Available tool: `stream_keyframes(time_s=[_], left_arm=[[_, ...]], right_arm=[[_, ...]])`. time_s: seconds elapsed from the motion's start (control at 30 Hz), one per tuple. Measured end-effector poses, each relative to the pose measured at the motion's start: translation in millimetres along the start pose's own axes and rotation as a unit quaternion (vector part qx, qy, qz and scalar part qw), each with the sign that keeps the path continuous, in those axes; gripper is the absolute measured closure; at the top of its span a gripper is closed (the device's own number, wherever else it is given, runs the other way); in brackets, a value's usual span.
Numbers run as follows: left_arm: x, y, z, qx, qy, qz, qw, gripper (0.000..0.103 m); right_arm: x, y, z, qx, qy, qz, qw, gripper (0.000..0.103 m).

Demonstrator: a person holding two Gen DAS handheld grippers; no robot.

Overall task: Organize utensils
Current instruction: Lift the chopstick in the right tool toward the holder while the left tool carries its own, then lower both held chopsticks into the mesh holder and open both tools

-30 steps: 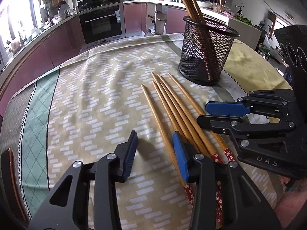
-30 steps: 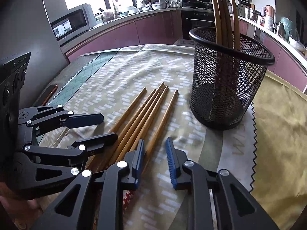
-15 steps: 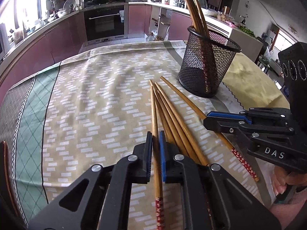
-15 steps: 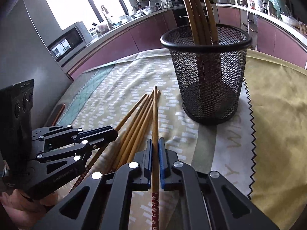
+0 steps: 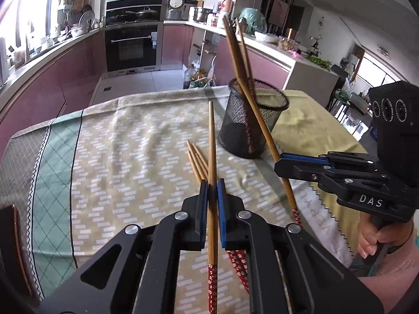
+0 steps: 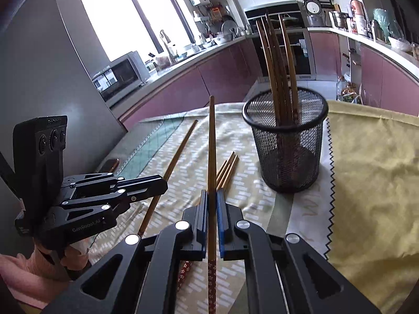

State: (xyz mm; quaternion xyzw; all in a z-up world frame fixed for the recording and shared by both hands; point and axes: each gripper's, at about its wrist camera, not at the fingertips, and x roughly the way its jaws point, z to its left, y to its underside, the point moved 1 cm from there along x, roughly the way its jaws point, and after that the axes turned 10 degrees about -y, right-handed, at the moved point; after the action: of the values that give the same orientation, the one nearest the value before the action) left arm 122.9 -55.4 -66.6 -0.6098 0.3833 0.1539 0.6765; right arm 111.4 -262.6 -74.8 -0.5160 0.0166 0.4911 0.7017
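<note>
My left gripper [image 5: 212,183] is shut on a wooden chopstick [image 5: 211,141] with a red patterned end and holds it above the table, tip pointing away. My right gripper [image 6: 212,195] is shut on another such chopstick [image 6: 211,141], also lifted. In the left wrist view the right gripper [image 5: 303,161] shows at right, its chopstick [image 5: 258,120] slanting towards the black mesh cup [image 5: 251,123]. The cup [image 6: 286,141] holds several chopsticks upright. A few more chopsticks [image 5: 196,161] lie on the tablecloth before the cup; they also show in the right wrist view [image 6: 227,168].
The table wears a patterned beige cloth [image 5: 131,157] with a green border at left and a yellow cloth [image 6: 371,172] at right. Kitchen counters and an oven [image 5: 132,47] stand beyond the far edge. A chair back [image 5: 10,235] is at the near left.
Both grippers, shut on a chopstick each, have risen off the table and carry their chopsticks. Fewer chopsticks remain lying on the cloth.
</note>
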Motion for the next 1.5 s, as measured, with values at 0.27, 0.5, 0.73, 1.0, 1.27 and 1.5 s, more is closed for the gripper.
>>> stream_keyframes(time_s=[0.27,0.5,0.73,1.0,1.27,1.5], left_arm=[[-33.6,-12.8,-2.1,-0.008,0.049,-0.032,0.9982,0.095],[-58.2,-26.3,-0.2,-0.016,0.074,-0.06,0.9953,0.095],[-65.8,-40.8,-4.2,-0.017,0.08,-0.078,0.9936,0.095],[-65.7,-66.9,-9.7,-0.018,0.085,-0.099,0.9913,0.095],[-71.5,-106.2,-17.7,-0.014,0.091,-0.13,0.9872,0.095],[-76.2,-137.4,-26.3,-0.015,0.092,-0.161,0.9826,0.095]], right_arm=[[-24.5,-8.5,-0.4,-0.004,-0.011,-0.039,0.999,0.097],[-41.9,-15.8,-1.5,-0.009,-0.013,-0.069,0.998,0.097],[-55.7,-32.5,-3.4,-0.022,-0.007,-0.093,0.995,0.097],[-73.1,-56.5,-1.7,-0.05,0.01,-0.119,0.992,0.097],[-90.3,-84.2,0.0,-0.079,0.033,-0.148,0.985,0.097],[-96.7,-107.7,-3.9,-0.095,0.05,-0.167,0.98,0.097]])
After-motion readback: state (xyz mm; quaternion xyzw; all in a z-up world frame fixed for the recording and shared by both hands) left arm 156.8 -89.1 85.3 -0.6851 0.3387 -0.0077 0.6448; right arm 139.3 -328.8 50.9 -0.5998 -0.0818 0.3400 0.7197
